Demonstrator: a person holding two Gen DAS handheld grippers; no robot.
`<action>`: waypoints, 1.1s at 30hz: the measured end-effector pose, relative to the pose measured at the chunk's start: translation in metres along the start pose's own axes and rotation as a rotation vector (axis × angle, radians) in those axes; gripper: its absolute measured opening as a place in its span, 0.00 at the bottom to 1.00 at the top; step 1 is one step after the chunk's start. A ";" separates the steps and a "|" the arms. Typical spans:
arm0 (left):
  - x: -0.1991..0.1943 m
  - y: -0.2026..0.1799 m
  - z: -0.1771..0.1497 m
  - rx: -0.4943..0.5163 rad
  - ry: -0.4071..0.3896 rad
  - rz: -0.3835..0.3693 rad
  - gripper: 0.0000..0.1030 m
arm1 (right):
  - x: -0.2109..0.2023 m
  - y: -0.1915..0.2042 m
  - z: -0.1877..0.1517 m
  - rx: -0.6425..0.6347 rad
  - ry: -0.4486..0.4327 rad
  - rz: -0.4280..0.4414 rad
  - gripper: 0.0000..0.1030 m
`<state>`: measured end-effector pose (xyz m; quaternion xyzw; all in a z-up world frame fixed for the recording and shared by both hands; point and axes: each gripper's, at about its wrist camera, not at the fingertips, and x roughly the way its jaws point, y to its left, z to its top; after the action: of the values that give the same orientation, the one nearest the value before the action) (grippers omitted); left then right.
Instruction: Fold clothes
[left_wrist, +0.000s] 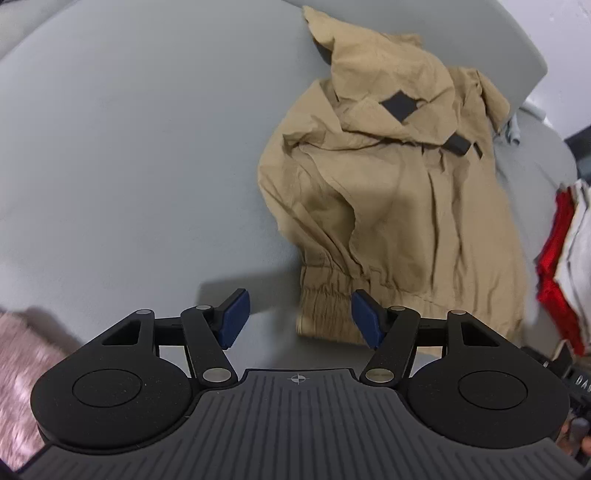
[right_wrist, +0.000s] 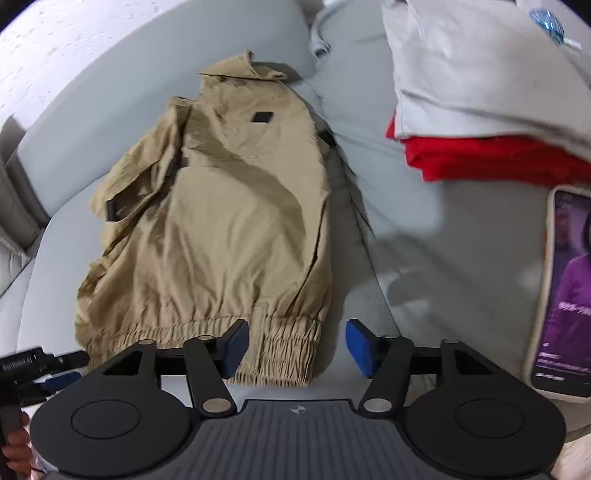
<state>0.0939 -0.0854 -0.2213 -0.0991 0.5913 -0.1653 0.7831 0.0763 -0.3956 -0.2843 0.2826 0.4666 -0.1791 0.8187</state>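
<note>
A tan jacket (left_wrist: 399, 192) with an elastic hem and small black patches lies crumpled on a grey sheet (left_wrist: 140, 155). It also shows in the right wrist view (right_wrist: 229, 229), hem nearest me. My left gripper (left_wrist: 300, 317) is open and empty, just above the hem's left corner. My right gripper (right_wrist: 297, 345) is open and empty, over the hem's right end. The other gripper's tip (right_wrist: 40, 363) shows at the lower left of the right wrist view.
A stack of folded clothes, white (right_wrist: 480, 66) over red (right_wrist: 491, 158), sits at the right; it shows in the left wrist view (left_wrist: 557, 258). A phone (right_wrist: 561, 295) with a lit screen lies at the right. A pink fuzzy fabric (left_wrist: 18, 376) lies at the left.
</note>
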 end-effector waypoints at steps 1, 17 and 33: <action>0.003 -0.002 0.001 0.015 -0.013 0.003 0.64 | 0.006 -0.001 0.000 0.002 0.005 -0.001 0.63; -0.196 -0.028 0.021 0.116 -0.464 -0.113 0.09 | -0.151 0.068 0.035 -0.148 -0.367 0.302 0.10; -0.103 0.057 -0.079 0.018 0.000 0.131 0.66 | -0.064 0.027 -0.081 -0.086 0.085 0.119 0.55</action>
<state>0.0014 0.0095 -0.1719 -0.0529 0.5950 -0.1189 0.7931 0.0052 -0.3213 -0.2535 0.2819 0.4907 -0.0976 0.8187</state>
